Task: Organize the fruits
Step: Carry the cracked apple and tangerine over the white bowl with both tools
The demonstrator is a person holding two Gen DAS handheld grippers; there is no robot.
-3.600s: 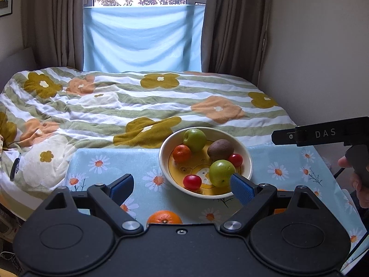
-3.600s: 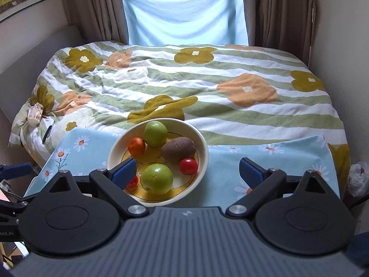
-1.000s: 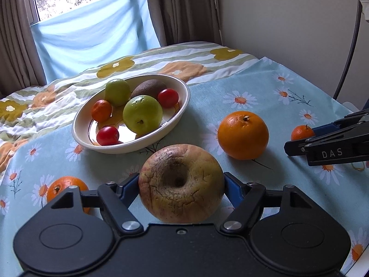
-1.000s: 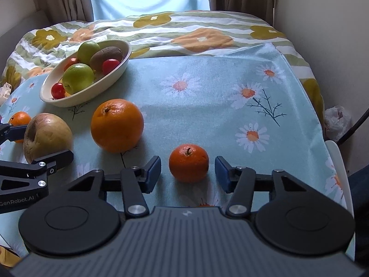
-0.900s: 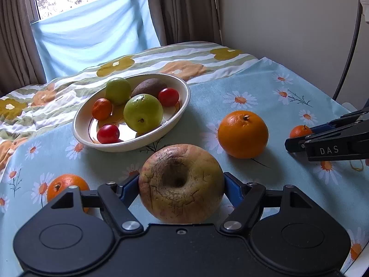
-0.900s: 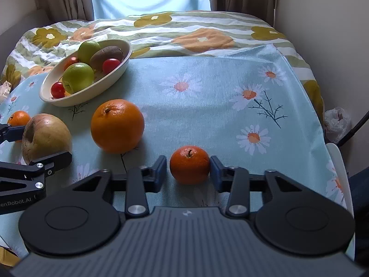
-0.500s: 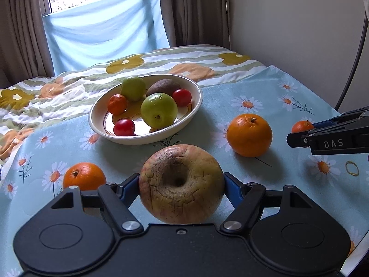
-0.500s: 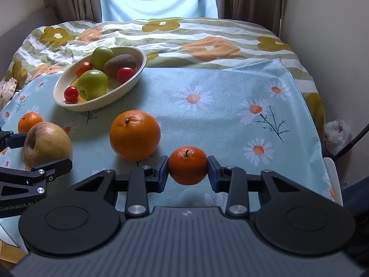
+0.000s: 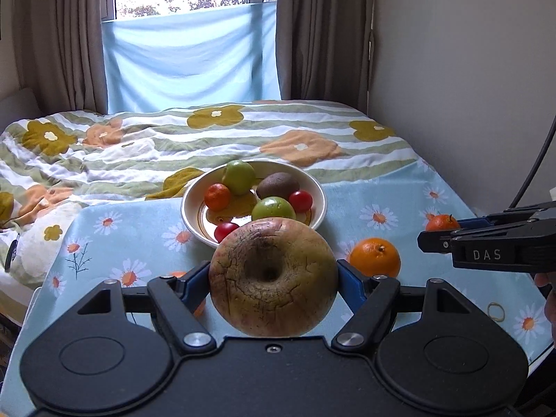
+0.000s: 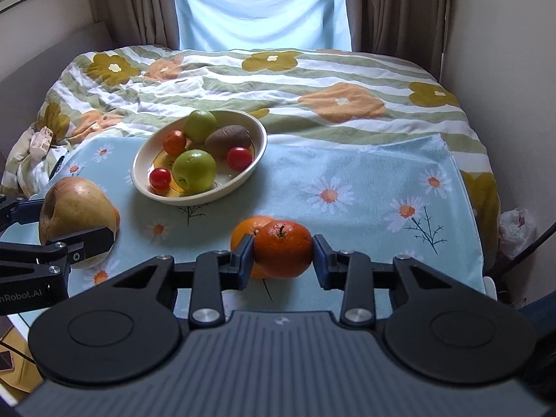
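My left gripper [image 9: 273, 278] is shut on a large wrinkled yellow-brown apple [image 9: 273, 278] and holds it above the table, in front of the cream bowl [image 9: 318, 193]. The apple also shows in the right wrist view [image 10: 74, 215]. My right gripper [image 10: 282, 253] is shut on a small mandarin [image 10: 282, 248], lifted off the cloth; the mandarin also shows in the left wrist view [image 9: 442, 223]. The bowl [image 10: 257, 160] holds two green apples, a kiwi, a small orange and two red tomatoes. A large orange [image 9: 374, 257] lies on the table right of the bowl.
The table carries a light blue daisy cloth [image 10: 365, 180]. Another small orange [image 9: 178, 274] lies partly hidden behind my left fingers. A rubber band [image 9: 496, 311] lies at the right. A bed with a flowered quilt [image 9: 173, 146] stands behind the table, a wall on the right.
Both grippers have risen and tilted with their fruit. The mandarin has left the cloth, and the apple is higher and nearer the bowl.
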